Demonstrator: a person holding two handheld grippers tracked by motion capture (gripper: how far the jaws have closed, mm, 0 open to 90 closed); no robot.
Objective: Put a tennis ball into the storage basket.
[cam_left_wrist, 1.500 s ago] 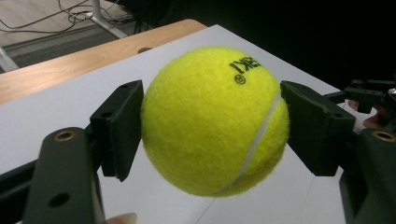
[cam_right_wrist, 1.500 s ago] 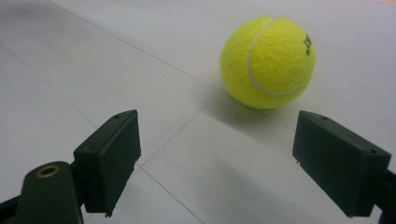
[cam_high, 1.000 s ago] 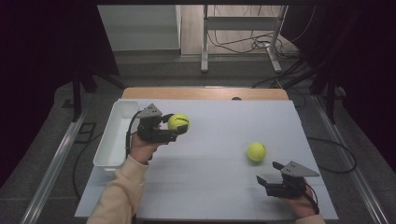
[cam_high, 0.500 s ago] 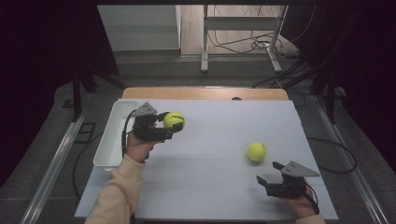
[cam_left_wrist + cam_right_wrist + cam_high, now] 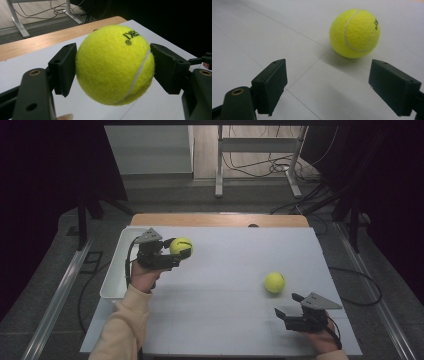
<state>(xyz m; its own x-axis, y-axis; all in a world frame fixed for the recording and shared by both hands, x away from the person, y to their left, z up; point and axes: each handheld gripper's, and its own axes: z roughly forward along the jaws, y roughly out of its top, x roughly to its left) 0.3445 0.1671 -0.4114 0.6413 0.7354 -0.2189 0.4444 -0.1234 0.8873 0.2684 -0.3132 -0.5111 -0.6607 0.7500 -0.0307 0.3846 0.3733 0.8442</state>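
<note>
1. Yellow tennis ball (image 5: 180,246) sits clamped in my left gripper (image 5: 172,255), upper left of the high view, beside the white tray (image 5: 113,275).
2. Left gripper view: both jaws press that ball at centre frame.
3. Right gripper view: my right gripper (image 5: 337,86) is spread apart at the bottom, a second ball (image 5: 355,33) on the table (image 5: 262,37) at upper right.

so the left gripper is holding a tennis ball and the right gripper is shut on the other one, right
Not quite. The left gripper does hold a tennis ball, but the right gripper is open: the right gripper view shows the other ball resting on the table ahead of its fingers, untouched.
</note>
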